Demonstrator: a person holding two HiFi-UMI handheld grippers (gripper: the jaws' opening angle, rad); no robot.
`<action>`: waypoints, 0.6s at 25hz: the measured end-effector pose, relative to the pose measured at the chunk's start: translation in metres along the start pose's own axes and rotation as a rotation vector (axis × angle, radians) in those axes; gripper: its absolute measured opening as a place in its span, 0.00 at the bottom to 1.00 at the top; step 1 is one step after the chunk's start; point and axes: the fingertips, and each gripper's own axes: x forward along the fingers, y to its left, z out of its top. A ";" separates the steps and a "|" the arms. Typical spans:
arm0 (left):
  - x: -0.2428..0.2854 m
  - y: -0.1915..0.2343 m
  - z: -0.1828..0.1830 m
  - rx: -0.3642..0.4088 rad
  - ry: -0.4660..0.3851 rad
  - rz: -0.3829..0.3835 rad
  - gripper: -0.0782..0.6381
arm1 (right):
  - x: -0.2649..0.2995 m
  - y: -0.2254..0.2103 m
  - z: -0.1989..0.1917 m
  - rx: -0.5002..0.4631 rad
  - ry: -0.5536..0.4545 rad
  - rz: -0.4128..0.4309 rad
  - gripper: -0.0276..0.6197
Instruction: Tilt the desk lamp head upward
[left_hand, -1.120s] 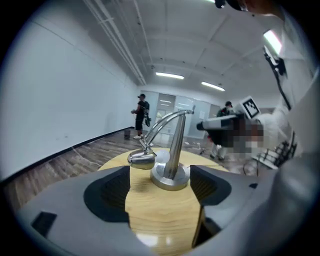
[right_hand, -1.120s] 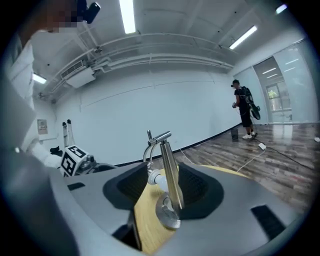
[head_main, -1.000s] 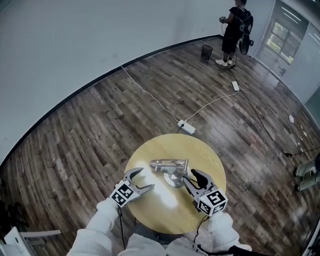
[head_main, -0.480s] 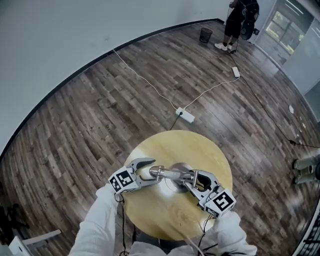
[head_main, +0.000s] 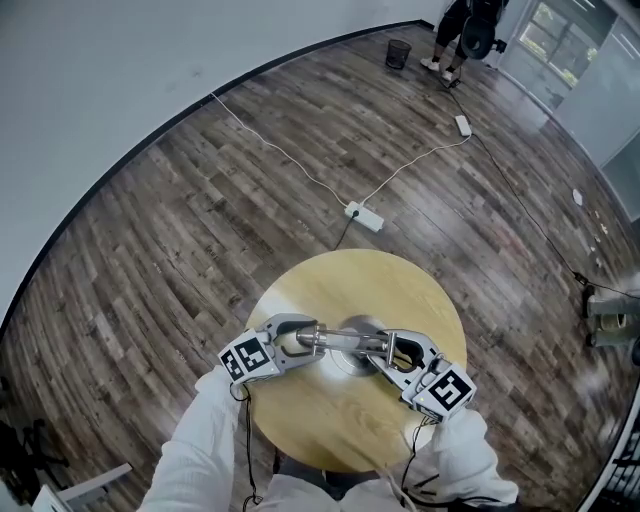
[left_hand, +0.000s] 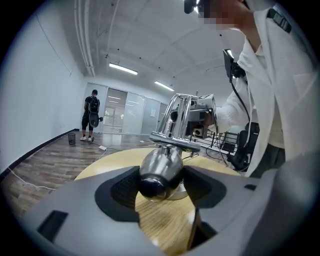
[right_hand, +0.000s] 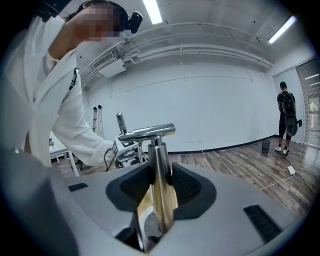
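A chrome desk lamp stands on its round base (head_main: 356, 334) in the middle of the round wooden table (head_main: 350, 285). Its bullet-shaped head (left_hand: 159, 172) points toward the left gripper (left_hand: 160, 186). The jaws are closing, and both pads touch the head's sides. In the head view the left gripper (head_main: 297, 338) sits at the lamp's left end. The right gripper (head_main: 393, 351) is at the lamp's right end. Its jaws are also closing, with the upright chrome post (right_hand: 160, 180) pinched between the pads of the right gripper (right_hand: 159, 192). A crossbar (right_hand: 147, 132) tops the post.
A white power strip (head_main: 364, 216) with cables lies on the wood floor beyond the table. A person (head_main: 462, 25) stands far off near a black bin (head_main: 398, 52) and glass doors. A chair and cables (left_hand: 240, 150) sit behind the operator.
Both grippers came in from the table's near side and took the lamp between their jaws, left at the head, right at the post. The lamp's arm now spans between them.
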 end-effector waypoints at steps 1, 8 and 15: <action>-0.003 0.000 0.002 -0.005 0.007 0.001 0.49 | 0.001 0.000 0.000 -0.003 0.009 0.005 0.25; -0.026 0.000 0.013 0.015 0.031 0.036 0.49 | 0.000 0.001 -0.002 -0.007 0.045 0.025 0.25; -0.057 -0.002 0.037 0.015 -0.020 0.078 0.49 | 0.001 0.004 -0.003 -0.013 0.051 0.028 0.25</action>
